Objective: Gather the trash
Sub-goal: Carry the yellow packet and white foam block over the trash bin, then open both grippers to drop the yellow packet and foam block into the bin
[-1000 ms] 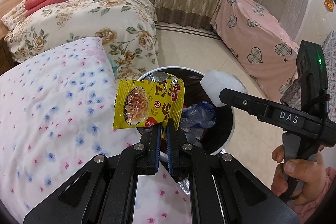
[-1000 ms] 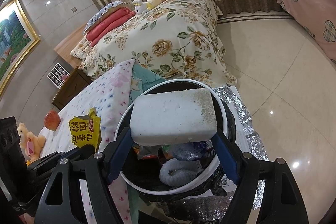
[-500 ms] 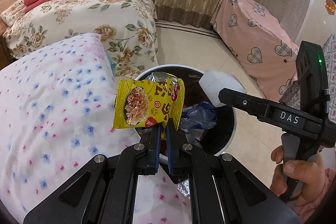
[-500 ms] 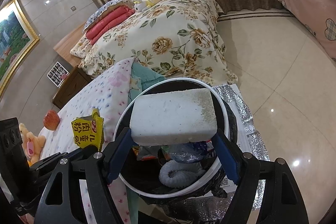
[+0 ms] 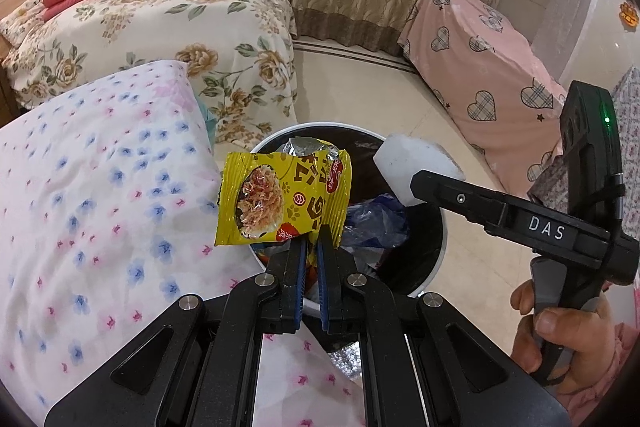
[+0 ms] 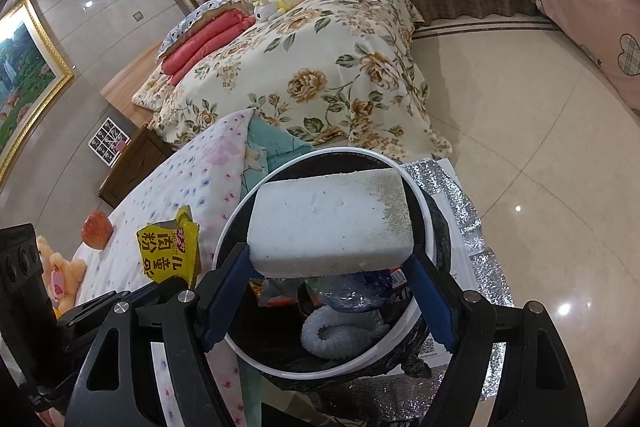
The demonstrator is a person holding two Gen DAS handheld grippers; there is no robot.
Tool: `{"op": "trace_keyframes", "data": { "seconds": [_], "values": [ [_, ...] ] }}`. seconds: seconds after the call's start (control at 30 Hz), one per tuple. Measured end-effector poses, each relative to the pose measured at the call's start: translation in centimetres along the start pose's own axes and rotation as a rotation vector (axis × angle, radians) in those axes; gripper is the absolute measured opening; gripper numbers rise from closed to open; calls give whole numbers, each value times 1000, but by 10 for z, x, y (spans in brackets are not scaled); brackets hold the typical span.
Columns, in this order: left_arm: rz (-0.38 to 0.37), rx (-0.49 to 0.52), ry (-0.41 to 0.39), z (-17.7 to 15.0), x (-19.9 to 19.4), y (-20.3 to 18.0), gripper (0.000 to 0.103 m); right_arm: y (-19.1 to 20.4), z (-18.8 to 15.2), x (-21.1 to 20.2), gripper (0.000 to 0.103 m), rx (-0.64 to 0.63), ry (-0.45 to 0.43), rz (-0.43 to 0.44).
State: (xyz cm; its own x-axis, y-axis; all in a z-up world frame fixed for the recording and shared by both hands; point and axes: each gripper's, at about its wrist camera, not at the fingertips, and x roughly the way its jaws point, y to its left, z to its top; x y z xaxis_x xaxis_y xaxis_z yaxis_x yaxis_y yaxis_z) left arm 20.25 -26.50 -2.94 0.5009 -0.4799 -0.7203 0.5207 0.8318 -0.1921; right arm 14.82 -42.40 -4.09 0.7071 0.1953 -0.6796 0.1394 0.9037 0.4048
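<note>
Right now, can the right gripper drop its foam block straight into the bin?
Probably yes: the right gripper holds the foam block over the open bin, nothing between them; the wrapper hangs off to one side.

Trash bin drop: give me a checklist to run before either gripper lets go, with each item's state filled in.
1. Left gripper clamped on the yellow snack wrapper: ok.
2. Right gripper gripping the white foam block at both ends: ok.
3. Foam block above the opening of the trash bin: ok in the right wrist view.
4. Wrapper above the opening: cannot tell; it hangs near the bin's rim on the side of the flowered bedcover, and might land on it.
5. Room left in the bin: ok; trash lies low inside.
6. Bin upright on the floor: ok.
</note>
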Motion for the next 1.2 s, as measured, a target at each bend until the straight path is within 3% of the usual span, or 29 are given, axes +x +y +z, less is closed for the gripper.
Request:
{"op": "trace_keyframes", "data": {
  "seconds": [0.43, 0.53, 0.6, 1.0, 1.2],
  "values": [
    [-1, -23, 11, -2, 0, 7, 8, 6, 2, 4, 81, -3, 16, 5],
    [0, -27, 10, -2, -1, 7, 20, 5, 3, 4, 83, 8, 21, 9],
    [9, -29, 1, -2, -3, 8, 36, 3, 3, 5, 84, 20, 25, 11],
    [37, -87, -12, -16, -21, 27, 47, 5, 1, -1, 87, 46, 18, 26],
    [53, -125, -26, -29, -36, 39, 47, 11, -6, -6, 88, 56, 10, 37]
  ]
}}
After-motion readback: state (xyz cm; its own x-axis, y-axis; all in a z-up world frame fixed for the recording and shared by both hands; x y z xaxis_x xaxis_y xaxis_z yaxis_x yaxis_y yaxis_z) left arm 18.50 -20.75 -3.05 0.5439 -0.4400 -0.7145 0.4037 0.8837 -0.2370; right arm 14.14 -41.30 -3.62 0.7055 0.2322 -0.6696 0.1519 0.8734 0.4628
